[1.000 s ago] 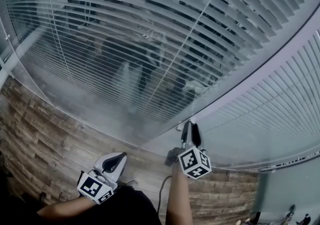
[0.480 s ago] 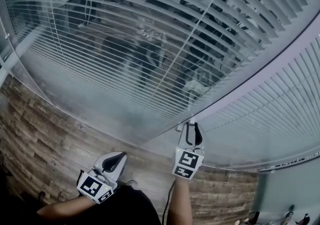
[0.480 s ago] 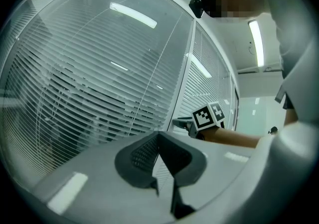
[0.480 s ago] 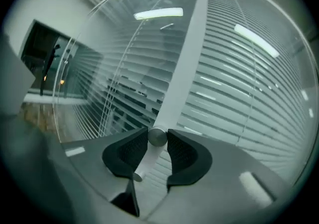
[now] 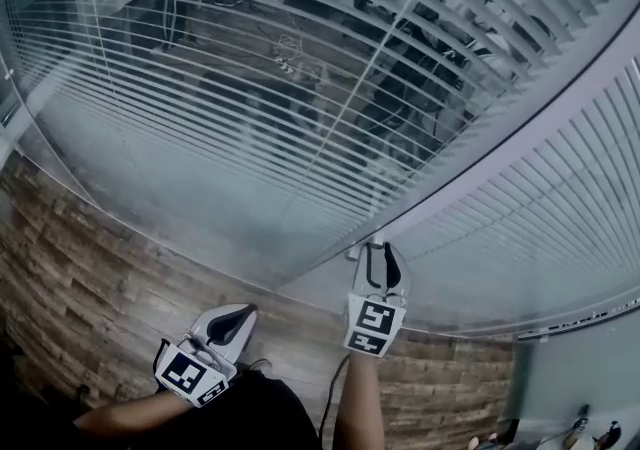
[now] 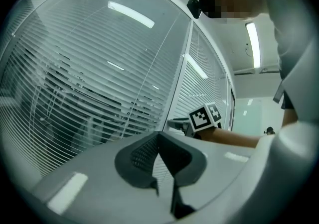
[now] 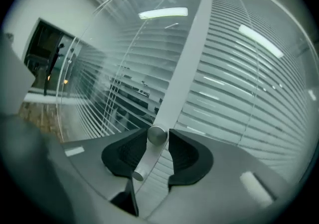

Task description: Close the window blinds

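- At a glass office partition, the person's right gripper [image 5: 381,253] meets the pale frame post [image 5: 520,143] that separates two panes. A short metal knob [image 7: 157,135] juts out there.
- Its jaws have just eased a little wider. The knob sits between them, and both pads appear to touch its round sides, so the pinch looks intact, if light.
- The left gripper [image 5: 240,314] hangs lower and well apart from the post, its jaws pressed together on nothing.
- The window blinds [image 5: 260,88] fill the pane to the left of the post, sealed behind the glass. Their slats are tilted enough that a dim room shows through the gaps. A second set [image 5: 560,228] to the right of the post looks nearer to shut.
- Below the glass runs a band of wood-look cladding [image 5: 80,268], with the person's forearms in the foreground.
- Judged from these gaps, the closing is under way but not done, and more rotation of the knob is likely needed.
- The slats look thin and light but cannot be reached through the glass, so the knob is the only place to take hold.
- That knob looks hard, smooth and small, probably slippery under rubber pads. It is best squeezed squarely across its round sides, close to the frame, and rolled rather than pulled.
- A slack pinch risks the pads sliding around the metal without moving the slats. Force against the end stop could strain a light mechanism.
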Demonstrator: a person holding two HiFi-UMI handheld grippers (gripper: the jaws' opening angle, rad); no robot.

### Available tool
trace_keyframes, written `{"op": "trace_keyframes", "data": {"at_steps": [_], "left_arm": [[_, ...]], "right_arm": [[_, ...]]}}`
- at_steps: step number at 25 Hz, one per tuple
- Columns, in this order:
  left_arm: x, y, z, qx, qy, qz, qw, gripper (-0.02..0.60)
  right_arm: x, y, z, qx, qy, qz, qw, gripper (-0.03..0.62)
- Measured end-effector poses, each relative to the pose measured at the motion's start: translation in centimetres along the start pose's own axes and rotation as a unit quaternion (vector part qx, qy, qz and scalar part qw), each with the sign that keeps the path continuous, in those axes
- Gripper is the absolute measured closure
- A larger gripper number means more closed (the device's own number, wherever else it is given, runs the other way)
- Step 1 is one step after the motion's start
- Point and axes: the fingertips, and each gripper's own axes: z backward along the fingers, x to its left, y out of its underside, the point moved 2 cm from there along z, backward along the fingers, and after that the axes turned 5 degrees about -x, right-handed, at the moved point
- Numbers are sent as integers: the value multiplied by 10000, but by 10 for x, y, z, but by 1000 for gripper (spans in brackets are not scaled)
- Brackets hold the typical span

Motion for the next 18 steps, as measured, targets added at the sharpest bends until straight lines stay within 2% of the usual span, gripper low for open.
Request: {"op": "trace_keyframes", "data": {"at_steps": [3, 6, 8, 14, 16, 18], "left_arm": [[2, -1, 0, 9, -73, 8, 10000, 581], [5, 3, -1, 45, -137, 43, 9999, 581], [6, 4, -2, 60, -168, 72, 9998, 581], [7, 2, 0, 48, -206, 81, 9997, 581], [8, 2, 1, 51, -226, 84, 9997, 580], [9, 2, 2, 54, -240, 92, 9997, 580]], "right_arm": [[-8, 4, 3, -175, 14, -1148, 9932, 442], [-13, 11, 3, -421, 0, -2289, 9725, 444], [-15, 12, 2, -541, 23, -2795, 9586, 453], [-15, 11, -1, -657, 136, -3356, 9396, 459], [-15, 11, -3, -632, 176, -3367, 9393, 441], [-17, 11, -5, -573, 247, -3304, 9418, 461]]}}
